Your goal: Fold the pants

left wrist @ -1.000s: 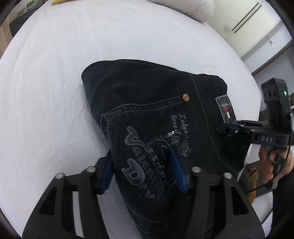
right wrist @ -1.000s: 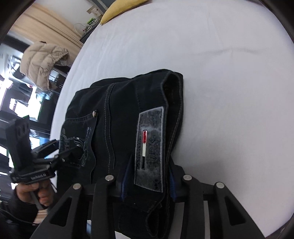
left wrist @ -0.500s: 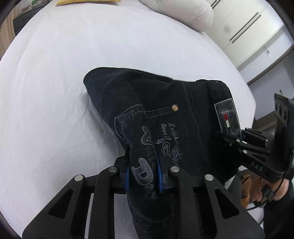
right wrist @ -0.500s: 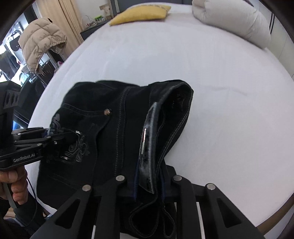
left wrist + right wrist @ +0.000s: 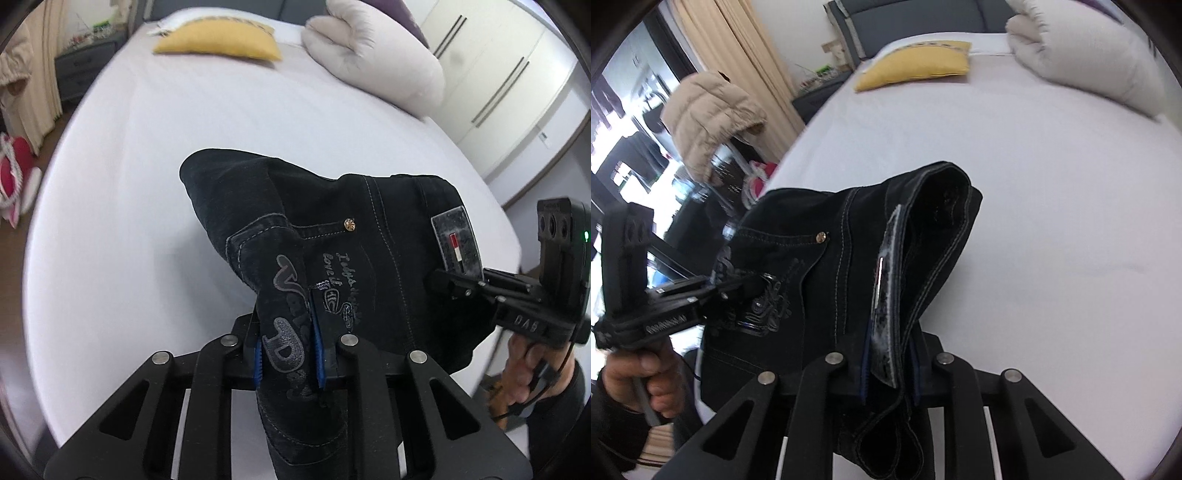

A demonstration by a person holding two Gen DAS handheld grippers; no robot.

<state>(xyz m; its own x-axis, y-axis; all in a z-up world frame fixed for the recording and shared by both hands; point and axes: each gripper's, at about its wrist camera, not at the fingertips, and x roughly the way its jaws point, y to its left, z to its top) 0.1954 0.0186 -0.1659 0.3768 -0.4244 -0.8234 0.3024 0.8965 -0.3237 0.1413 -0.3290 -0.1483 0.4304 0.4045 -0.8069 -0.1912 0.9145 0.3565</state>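
Gripping the black pants w/ both tools: left tool clenched on the printed back-pocket fabric, blue pads squeezing it from both sides; right tool clenched on the waistband at the grey label patch. Pants bunched, lifted partly off the white bed, far end drooping toward the sheet. Yellow cushion & rolled white duvet sit at the head end, well apart from pants. Beige jacket hangs beside the bed. No containers visible.
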